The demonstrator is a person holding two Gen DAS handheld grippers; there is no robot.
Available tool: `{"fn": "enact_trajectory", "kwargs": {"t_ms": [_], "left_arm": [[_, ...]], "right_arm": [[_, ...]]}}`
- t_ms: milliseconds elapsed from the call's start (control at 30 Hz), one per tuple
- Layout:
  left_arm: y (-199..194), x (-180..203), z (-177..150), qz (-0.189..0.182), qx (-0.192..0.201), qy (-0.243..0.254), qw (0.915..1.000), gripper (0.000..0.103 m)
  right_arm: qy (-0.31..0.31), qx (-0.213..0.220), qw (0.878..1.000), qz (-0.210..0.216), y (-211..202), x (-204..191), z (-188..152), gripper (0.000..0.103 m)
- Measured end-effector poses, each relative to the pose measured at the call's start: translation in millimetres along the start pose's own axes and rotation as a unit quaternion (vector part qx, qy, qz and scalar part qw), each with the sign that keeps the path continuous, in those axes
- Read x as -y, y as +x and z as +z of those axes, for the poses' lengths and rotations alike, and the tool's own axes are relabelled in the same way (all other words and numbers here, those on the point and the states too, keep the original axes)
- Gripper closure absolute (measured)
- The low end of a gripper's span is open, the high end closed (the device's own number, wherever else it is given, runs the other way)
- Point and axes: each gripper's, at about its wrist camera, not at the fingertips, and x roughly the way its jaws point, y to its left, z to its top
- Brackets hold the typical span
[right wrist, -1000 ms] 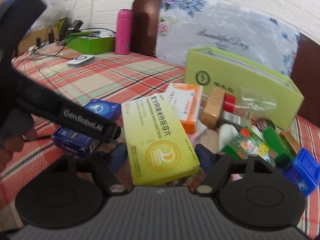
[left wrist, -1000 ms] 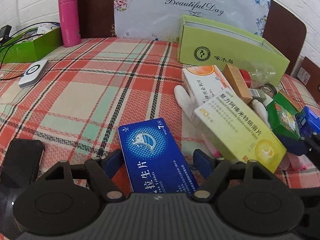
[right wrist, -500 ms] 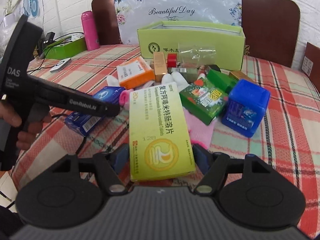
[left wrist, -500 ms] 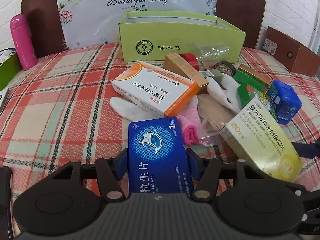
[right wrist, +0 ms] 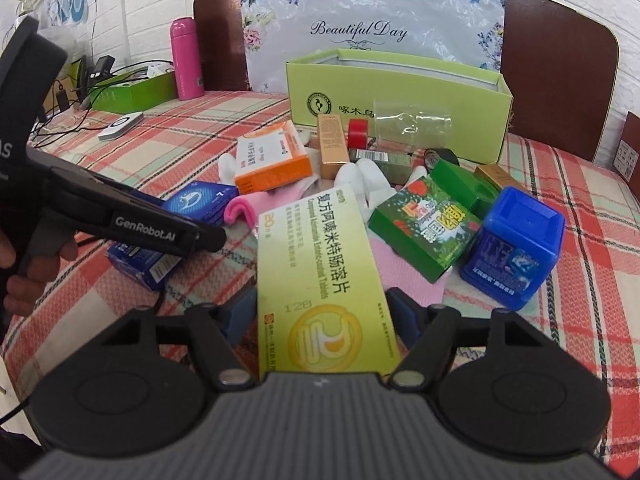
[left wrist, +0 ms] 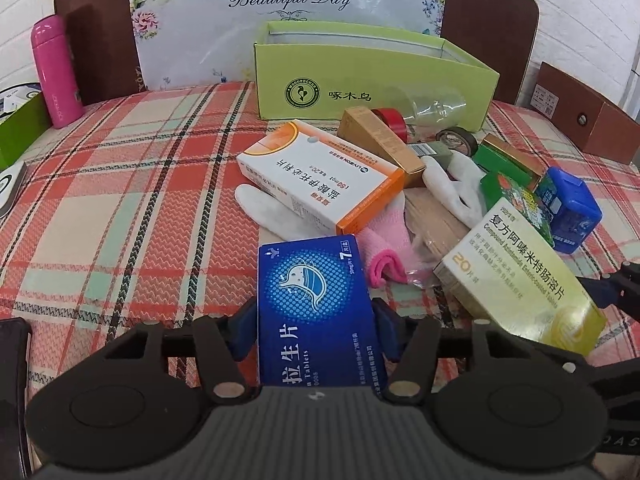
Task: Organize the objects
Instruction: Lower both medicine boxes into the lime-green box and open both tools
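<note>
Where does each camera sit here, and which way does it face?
Left wrist: on the left gripper, looking down-forward past its closing jaws, the blue box between them.
Right wrist: on the right gripper, the yellow box between its fingers; a hand with the left gripper shows at left.
Shared: both face the green open box, with both medicine boxes visible in each.

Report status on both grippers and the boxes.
Left gripper jaws closing on blue tablet box. Right gripper clamped on yellow tablet box. Green open box ahead, loose clutter in front of it.
</note>
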Motion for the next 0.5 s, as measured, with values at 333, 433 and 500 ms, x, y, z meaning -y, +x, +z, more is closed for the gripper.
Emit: {"fn": "enact_trajectory", "kwargs": {"t_ms": [333, 433, 500], "left_arm": [[-40, 7, 37, -0.038, 0.079, 0.011, 0.9961, 0.042], [-46, 13, 57, -0.054, 0.107, 0.014, 0.9927, 0.042], [-49, 17, 71, -0.061, 0.122, 0.02, 0.9904, 0.042]], "right_arm": [[0.043, 0.055, 0.997, 0.026, -28, 26, 34, 0.035], [0.047, 0.077, 0.996, 0.023, -32, 37, 50, 0.035], [0.046, 0.094, 0.994, 0.016, -34, 43, 63, 0.035]]}}
